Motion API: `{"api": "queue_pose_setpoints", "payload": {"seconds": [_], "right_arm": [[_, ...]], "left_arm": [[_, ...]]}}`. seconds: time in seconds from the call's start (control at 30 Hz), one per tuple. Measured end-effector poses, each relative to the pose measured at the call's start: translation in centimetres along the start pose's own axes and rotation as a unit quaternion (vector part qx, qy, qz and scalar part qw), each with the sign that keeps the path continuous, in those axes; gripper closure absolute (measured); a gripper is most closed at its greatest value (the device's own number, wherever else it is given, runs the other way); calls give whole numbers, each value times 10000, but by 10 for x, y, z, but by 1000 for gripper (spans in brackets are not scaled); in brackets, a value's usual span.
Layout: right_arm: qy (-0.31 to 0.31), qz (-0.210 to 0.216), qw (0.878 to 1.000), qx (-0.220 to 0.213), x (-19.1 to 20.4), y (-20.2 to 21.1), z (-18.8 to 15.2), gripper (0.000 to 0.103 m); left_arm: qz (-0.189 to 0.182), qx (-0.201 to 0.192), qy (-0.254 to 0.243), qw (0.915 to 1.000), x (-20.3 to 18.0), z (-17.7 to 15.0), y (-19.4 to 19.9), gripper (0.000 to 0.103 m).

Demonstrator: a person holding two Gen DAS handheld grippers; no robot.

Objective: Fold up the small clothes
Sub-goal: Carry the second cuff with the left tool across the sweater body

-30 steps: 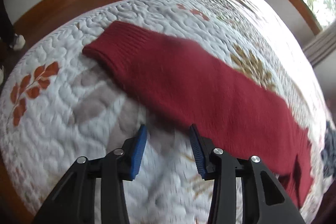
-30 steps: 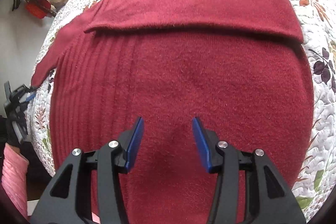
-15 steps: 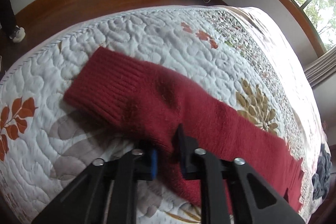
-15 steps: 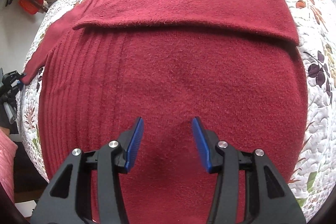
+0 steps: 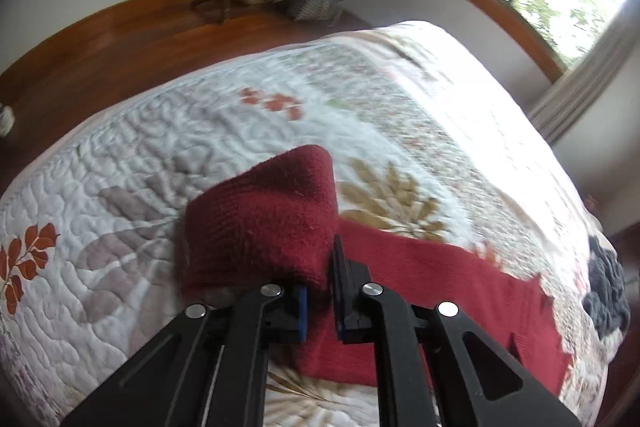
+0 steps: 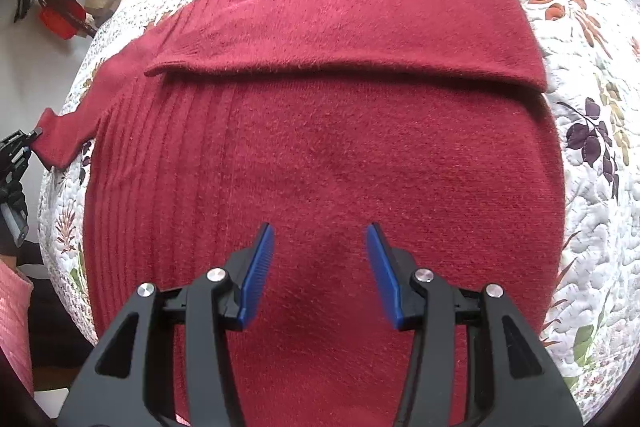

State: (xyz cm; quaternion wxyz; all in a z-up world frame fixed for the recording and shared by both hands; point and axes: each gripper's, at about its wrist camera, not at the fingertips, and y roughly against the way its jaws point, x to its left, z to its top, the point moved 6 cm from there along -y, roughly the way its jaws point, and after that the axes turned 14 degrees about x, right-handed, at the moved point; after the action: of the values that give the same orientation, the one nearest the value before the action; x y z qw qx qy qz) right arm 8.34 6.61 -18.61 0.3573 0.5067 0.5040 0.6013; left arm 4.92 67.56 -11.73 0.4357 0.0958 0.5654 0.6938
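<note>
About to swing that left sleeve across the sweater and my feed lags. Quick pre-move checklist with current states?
1. Left claw shut on the red sweater's sleeve: ok, cloth pinched between its jaws.
2. Cuff end lifted off the quilt: ok, it stands up above the claw.
3. Right claw out of the way: not ok, open and hovering over the sweater body.
4. Other sleeve already folded across the chest: ok.
5. Grip depth on the sleeve: cannot tell.
</note>
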Motion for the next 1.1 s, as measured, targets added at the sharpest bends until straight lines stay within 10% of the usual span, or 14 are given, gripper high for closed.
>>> {"api": "queue_pose_setpoints", "payload": {"seconds": [0.77,1.1], "right_arm": [[-195,250,9991,-284,-36,20,0,55],[-303,317,9986,-311,-54,19,2,55]], "left_arm": [[-1173,686,-1622,9773,-260,-111,-38,94],[-1133,1213,-1897,9677,-316,-168,-89,94]]}}
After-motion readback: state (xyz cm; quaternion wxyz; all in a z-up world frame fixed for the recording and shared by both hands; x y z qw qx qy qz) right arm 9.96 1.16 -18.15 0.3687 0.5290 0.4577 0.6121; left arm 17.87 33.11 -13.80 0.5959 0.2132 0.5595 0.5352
